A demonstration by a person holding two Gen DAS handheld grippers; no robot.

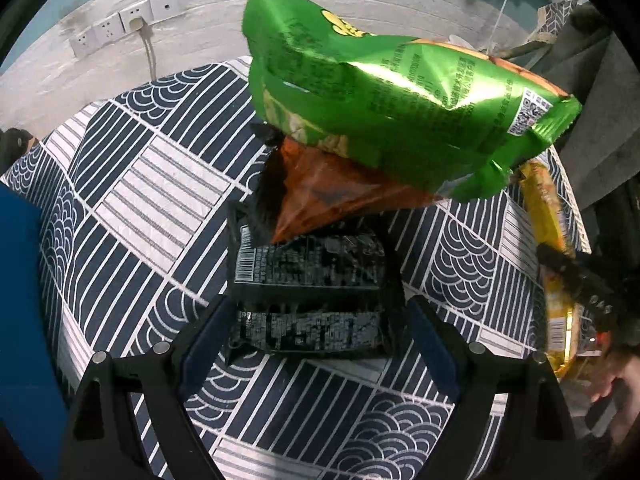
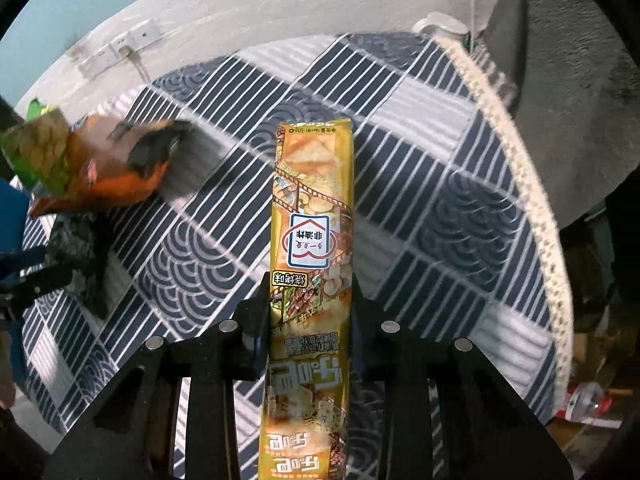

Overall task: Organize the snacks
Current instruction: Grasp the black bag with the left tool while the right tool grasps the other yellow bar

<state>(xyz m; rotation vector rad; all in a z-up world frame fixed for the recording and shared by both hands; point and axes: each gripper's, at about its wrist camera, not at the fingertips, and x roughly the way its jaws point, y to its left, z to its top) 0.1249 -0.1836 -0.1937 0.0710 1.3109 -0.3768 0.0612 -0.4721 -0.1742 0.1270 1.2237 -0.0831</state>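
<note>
Left wrist view is showing a stack of snacks sitting on the patterned worktop [image 1: 132,184]: a black packet [image 1: 308,280] at the bottom, an orange bag [image 1: 328,196] leaning on it, and a green bag [image 1: 380,96] perched on top toward twelve o'clock. The left hand-held gripper [image 1: 316,348] is standing wide open, its blue pads flanking the near end of the black packet without visibly pressing on it. The risk I am judging here: if those jaws close on the bottom packet and lift, the orange and green bags are likely to be sliding off and scattering, since they are only resting there.

In the right wrist view, the right hand-held gripper [image 2: 310,332] is clamped tight on a long yellow snack pack [image 2: 316,216], which is running straight out toward twelve o'clock between the jaws and back toward six o'clock under the camera. The grip is sitting low of the pack's middle, so the long free end could be swinging or slipping out if the hand moves quickly. The stack is lying at about nine to ten o'clock from this gripper, well apart from the yellow pack.
</note>
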